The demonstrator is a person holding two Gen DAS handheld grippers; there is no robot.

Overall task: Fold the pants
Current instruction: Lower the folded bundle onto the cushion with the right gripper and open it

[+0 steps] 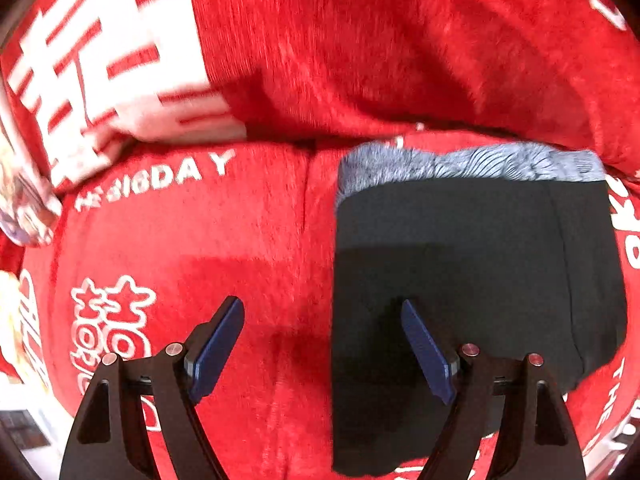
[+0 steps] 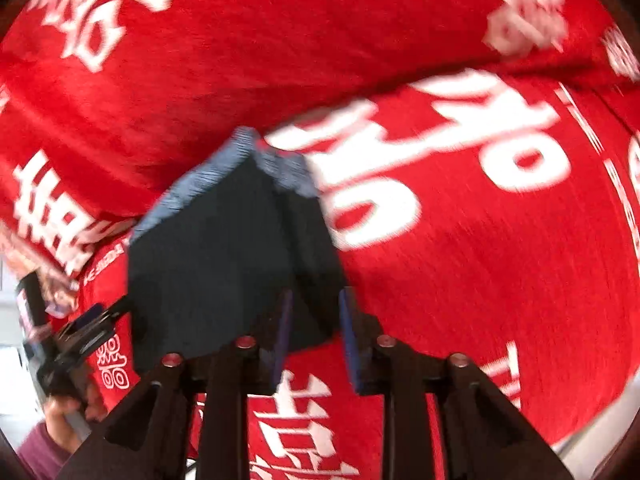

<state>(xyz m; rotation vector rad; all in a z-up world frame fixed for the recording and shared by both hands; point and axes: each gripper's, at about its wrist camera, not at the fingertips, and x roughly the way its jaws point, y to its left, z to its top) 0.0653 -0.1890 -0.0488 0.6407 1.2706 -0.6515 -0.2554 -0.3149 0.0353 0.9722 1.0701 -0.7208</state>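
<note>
Pants (image 1: 472,272), black with a grey waistband, lie folded on a red blanket (image 1: 192,248). Left tongs (image 1: 322,344) hang wide apart and empty over their edge. Right tongs (image 2: 316,344), narrowly parted and empty, are opening above a corner.

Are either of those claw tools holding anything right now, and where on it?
Nothing is gripped. The left gripper stands open over the folded black pants. The right gripper's jaws straddle a near corner, not pressing.

Bright even light, motion blur, fisheye-warped edges
</note>
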